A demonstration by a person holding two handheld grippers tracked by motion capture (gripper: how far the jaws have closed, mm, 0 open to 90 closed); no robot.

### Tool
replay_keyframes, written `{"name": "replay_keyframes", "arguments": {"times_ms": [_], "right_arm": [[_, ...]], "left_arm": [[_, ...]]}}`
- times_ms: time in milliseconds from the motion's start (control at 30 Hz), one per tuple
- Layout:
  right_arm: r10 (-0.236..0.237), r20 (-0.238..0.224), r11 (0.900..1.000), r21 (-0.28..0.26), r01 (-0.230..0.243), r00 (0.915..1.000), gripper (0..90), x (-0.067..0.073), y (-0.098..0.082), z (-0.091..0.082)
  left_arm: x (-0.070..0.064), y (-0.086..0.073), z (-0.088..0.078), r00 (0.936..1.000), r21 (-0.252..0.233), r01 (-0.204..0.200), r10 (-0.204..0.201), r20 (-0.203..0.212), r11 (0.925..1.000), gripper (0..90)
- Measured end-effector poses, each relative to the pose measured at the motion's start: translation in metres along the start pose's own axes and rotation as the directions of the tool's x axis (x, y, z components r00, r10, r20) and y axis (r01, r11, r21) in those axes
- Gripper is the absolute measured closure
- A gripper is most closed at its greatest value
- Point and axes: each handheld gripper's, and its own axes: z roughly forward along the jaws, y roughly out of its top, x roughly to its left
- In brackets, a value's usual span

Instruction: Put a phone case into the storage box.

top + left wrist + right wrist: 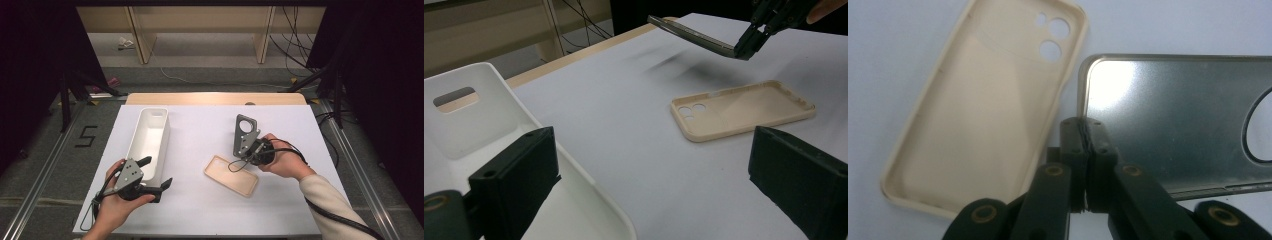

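Observation:
A beige phone case [231, 175] [744, 110] [978, 125] lies open side up on the white table, camera holes toward the left gripper. My right gripper [1088, 131] [744, 50] [252, 152] is shut on the edge of a thin grey metallic phone [1173, 125] [694, 35]. It holds the phone tilted in the air just above and beyond the case. My left gripper [156, 172] [659, 175] stands open at the table's front left, beside the near end of the white bin [150, 135] [474, 125], with nothing between its fingers.
The long white bin has a handle slot [455, 96] in its far wall. The white table top [200, 125] ends in a wooden strip [215, 98] at the back. Cables and stand legs [310, 75] lie on the floor beyond.

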Motion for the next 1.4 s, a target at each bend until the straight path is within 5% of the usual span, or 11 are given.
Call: {"name": "replay_keyframes", "arguments": {"times_ms": [367, 667, 967, 1400], "right_arm": [[0.032, -0.016, 0.994, -0.105, -0.034, 0.9994, 89.0, 0.011, -0.004, -0.011], [0.049, -0.056, 0.979, -0.193, -0.059, 0.9973, 89.1, 0.019, -0.006, -0.023], [0.038, -0.078, 0.97, -0.238, -0.056, 0.9962, 89.1, 0.033, -0.005, -0.028], [0.011, -0.092, 0.96, -0.277, -0.036, 0.9957, 89.1, 0.053, 0.0, -0.029]], "left_arm": [[0.0, 0.0, 0.0, 1.0, 0.004, -0.001, 0.001, -0.004, 1.0, 5.6], [0.001, 0.003, 0.002, 0.9999, -0.002, 0.008, -0.008, -0.013, 1.0, 6.4], [0.002, 0.03, 0.019, 0.9999, -0.013, 0.01, -0.01, 0.009, 0.9999, 7.2], [0.0, 0.069, 0.063, 0.9969, 0.075, 0.0, -0.006, 0.078, 0.9972, 8.1]]}}
